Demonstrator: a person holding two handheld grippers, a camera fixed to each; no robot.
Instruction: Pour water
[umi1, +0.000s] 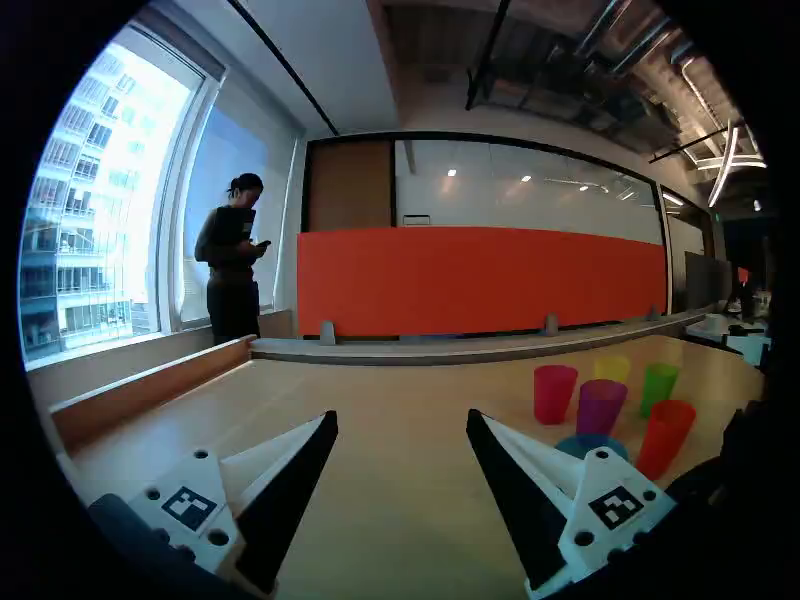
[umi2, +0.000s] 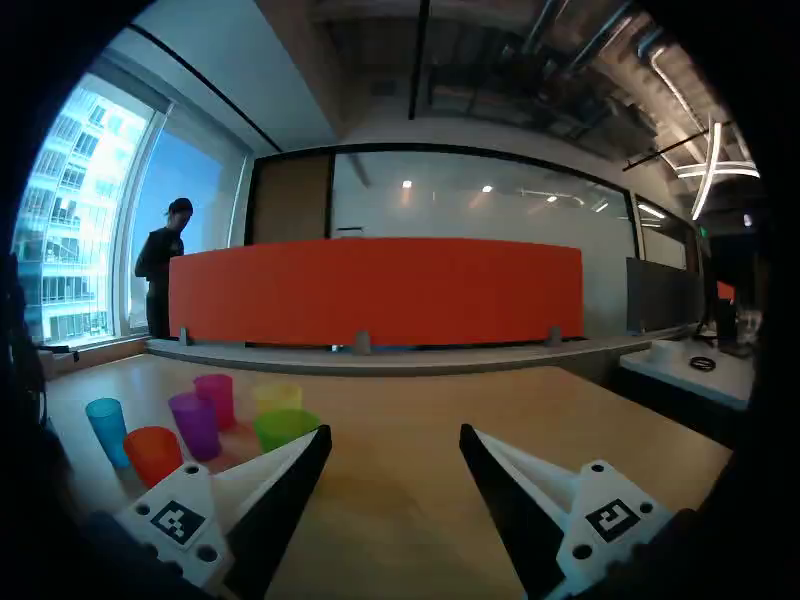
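Six plastic cups stood upright in a tight cluster on the tabletop (umi1: 400, 520), well short of its far edge. They were a pink cup (umi1: 555, 392), yellow cup (umi1: 612, 368), green cup (umi1: 659, 387), purple cup (umi1: 600, 405), orange cup (umi1: 665, 437) and blue cup (umi1: 590, 445). The blue one was half hidden behind a finger. All were translucent, smooth tapered tumblers with mouths up and long axes vertical. Whether any held water could not be told, and no jug was noted.

The cluster lay ahead and to the right of the left gripper (umi1: 400, 415), and ahead and to the left of the right gripper (umi2: 394, 430), so it sat between the two. In the right gripper view the green cup (umi2: 285, 428) sat just beside that claw's finger. Which hand was nearer was too close to call.

Both claws were spread wide and held nothing. The fingers were white with black wedge pads. The tabletop was pale, matte wood laminate.

Beyond the far edge stood an orange partition (umi2: 375, 290), with a person (umi1: 232, 262) by the window (umi1: 95, 200).
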